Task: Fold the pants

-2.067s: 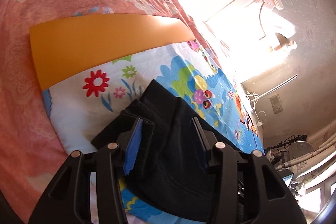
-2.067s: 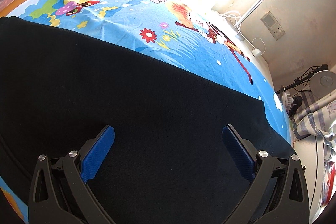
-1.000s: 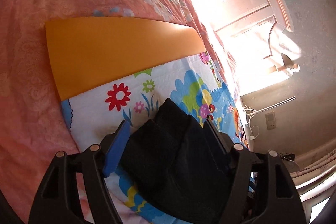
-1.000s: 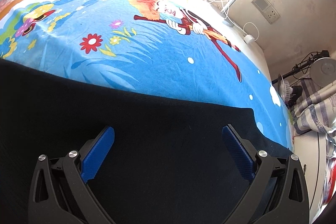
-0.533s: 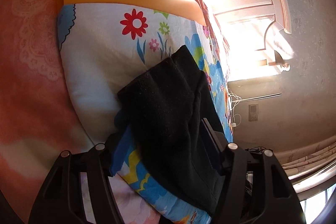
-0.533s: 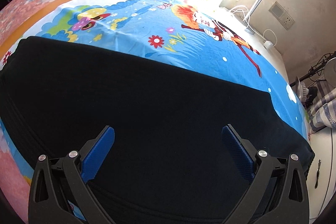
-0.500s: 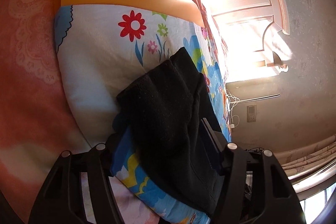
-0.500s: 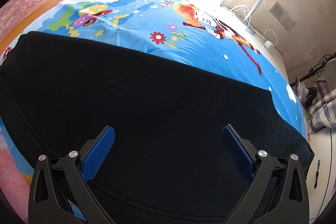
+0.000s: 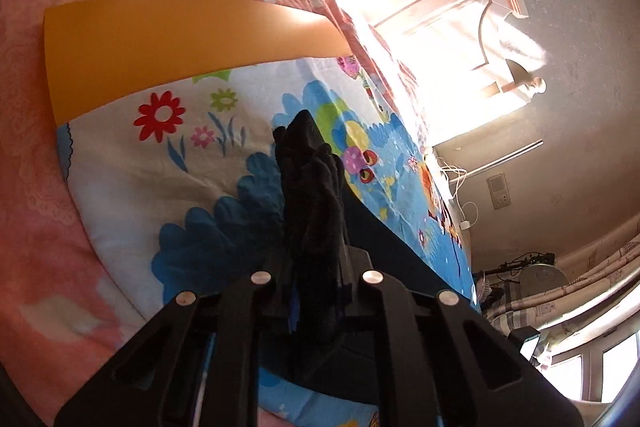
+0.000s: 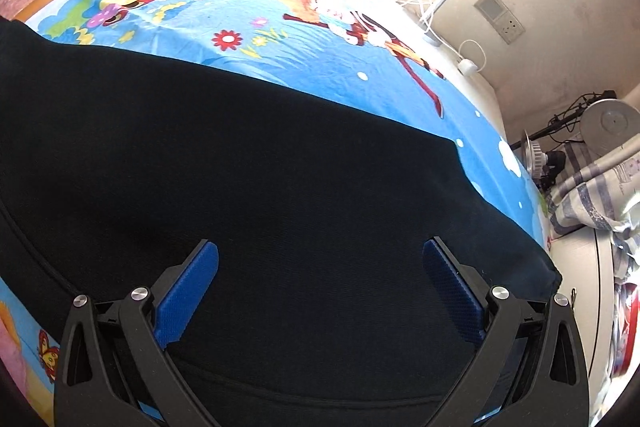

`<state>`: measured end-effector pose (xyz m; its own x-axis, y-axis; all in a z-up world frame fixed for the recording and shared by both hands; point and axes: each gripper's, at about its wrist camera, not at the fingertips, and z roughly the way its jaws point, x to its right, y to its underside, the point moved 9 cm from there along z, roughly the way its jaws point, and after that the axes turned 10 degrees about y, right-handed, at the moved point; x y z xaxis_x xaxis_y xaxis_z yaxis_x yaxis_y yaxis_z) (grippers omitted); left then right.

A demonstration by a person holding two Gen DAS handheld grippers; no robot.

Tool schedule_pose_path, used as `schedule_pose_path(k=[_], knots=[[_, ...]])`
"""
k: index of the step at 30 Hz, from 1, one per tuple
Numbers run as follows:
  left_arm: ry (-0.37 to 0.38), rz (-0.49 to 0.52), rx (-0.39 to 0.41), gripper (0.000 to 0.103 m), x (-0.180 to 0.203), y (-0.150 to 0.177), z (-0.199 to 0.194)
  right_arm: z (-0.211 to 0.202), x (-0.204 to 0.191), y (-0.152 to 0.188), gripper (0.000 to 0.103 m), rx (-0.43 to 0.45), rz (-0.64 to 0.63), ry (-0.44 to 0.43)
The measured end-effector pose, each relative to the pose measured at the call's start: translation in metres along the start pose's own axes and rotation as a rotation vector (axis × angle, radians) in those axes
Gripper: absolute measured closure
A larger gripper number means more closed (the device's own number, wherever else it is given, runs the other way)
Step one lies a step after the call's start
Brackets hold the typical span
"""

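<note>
Bed [image 9: 60, 195] under a pink floral coverlet, with layers spread flat on top.

Carries a cartoon-printed sheet [image 9: 132, 183] in blue and white, flowers and figures across it, with an orange board [image 9: 160, 47] at its far edge. Bears black pants [image 10: 280, 187] laid directly on the sheet [image 10: 320, 67], spread wide, one end bunched up and lifted off the sheet, near the board.

I see the black pants [image 10: 280, 187] spread flat and broad across the cartoon-print sheet [image 10: 320, 55], their far edge running straight. At one end the fabric is bunched into a thick, upright ridge [image 9: 314, 203], lifted off the sheet.
</note>
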<state>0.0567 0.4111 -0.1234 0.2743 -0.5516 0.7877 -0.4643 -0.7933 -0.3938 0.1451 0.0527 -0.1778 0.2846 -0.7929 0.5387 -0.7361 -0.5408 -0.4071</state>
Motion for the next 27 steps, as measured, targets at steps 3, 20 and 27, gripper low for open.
schedule_pose_path(k=[3, 20, 27], knots=[[-0.001, 0.207, -0.053, 0.091, 0.087, 0.021, 0.011, 0.007, 0.037, 0.011, 0.005, -0.043, 0.064, -0.025], [-0.058, 0.956, -0.354, 0.044, 0.202, 0.284, 0.154, 0.052, 0.119, 0.036, 0.004, -0.321, 0.304, -0.325], [-0.141, 1.174, -0.325, 0.066, 0.205, 0.301, 0.162, 0.045, 0.072, 0.02, 0.011, -0.337, 0.182, -0.328]])
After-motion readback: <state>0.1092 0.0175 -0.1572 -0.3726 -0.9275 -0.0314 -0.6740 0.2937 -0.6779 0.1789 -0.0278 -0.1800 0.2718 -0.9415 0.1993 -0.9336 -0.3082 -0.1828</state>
